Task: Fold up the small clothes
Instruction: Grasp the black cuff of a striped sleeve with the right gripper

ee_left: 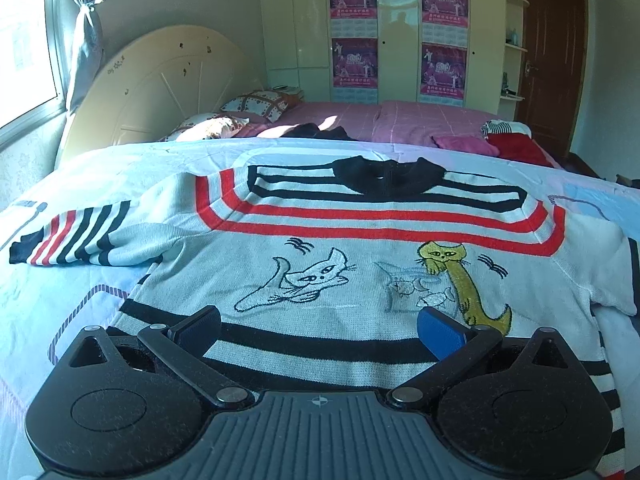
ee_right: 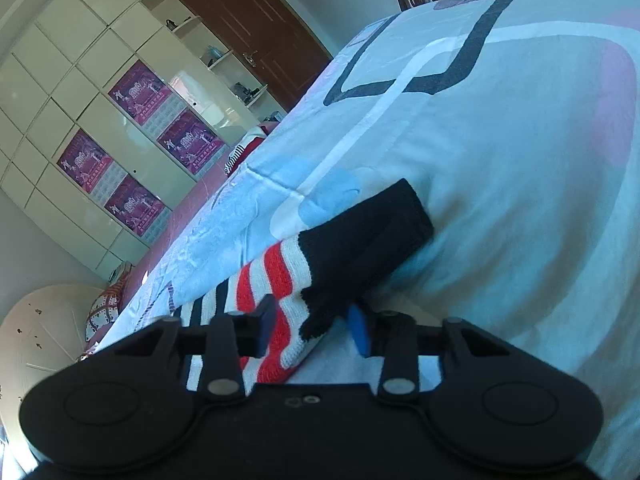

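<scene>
A small white knit sweater (ee_left: 320,248) with red and black stripes, a black collar and embroidered cats lies flat, front up, on the bed. Its left sleeve (ee_left: 76,240) stretches out to the left. My left gripper (ee_left: 320,330) is open, its fingers wide apart just above the striped hem. In the right wrist view my right gripper (ee_right: 314,330) is open, its fingers on either side of the right sleeve (ee_right: 288,292) near its black cuff (ee_right: 372,236); the fingers do not pinch the fabric.
The sweater lies on a light blue and white bedsheet (ee_right: 500,160). Beyond it are a pink bedspread (ee_left: 400,120), pillows (ee_left: 256,104), folded red and pink clothes (ee_left: 496,140), a headboard, a wardrobe with posters and a brown door.
</scene>
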A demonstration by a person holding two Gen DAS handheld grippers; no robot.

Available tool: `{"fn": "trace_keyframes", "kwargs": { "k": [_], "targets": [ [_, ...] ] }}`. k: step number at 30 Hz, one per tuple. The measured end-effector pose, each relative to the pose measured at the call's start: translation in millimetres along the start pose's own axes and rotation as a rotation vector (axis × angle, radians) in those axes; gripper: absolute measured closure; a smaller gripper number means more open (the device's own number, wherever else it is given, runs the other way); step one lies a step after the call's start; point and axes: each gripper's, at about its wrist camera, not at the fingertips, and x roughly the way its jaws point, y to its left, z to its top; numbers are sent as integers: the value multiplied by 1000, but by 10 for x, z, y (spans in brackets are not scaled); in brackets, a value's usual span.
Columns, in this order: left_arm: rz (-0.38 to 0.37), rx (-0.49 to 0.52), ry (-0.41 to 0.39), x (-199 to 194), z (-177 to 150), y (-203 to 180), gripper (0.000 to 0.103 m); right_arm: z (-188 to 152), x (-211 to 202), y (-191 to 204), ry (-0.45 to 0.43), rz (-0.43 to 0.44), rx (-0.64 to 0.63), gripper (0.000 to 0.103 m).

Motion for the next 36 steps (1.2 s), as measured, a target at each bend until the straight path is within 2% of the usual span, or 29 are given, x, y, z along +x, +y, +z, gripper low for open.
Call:
{"fn": "trace_keyframes", "kwargs": {
  "k": [2, 8, 11, 17, 22, 25, 28, 34, 36],
  "targets": [
    [13, 7, 12, 61, 34, 52, 0, 30, 23, -8, 4, -18, -6, 92],
    [36, 24, 20, 204, 76, 362, 0, 35, 44, 148, 5, -85, -119, 94],
    [34, 35, 23, 306, 81, 566, 0, 45, -17, 346, -26, -100, -165, 94],
    [19, 48, 36, 598, 133, 1067, 0, -77, -151, 1079, -111, -106, -315, 94],
    [15, 18, 38, 799, 218, 1550, 0, -418, -133, 1919, -140, -39, -442, 94],
    [13, 14, 35, 864, 242, 1767, 0, -737, -68, 2425, -120, 23, -525, 94],
    [2, -7, 46, 929, 241, 1945, 0, -1139, 69, 2863, -63, 82, -608, 94],
    [-69, -23, 55, 973, 233, 1979, 0, -1955, 479, 3318, 106, 138, -753, 94],
    [-99, -21, 52, 957, 246, 1916, 0, -2162, 597, 3432, 195, 161, -807, 78]
  ]
}}
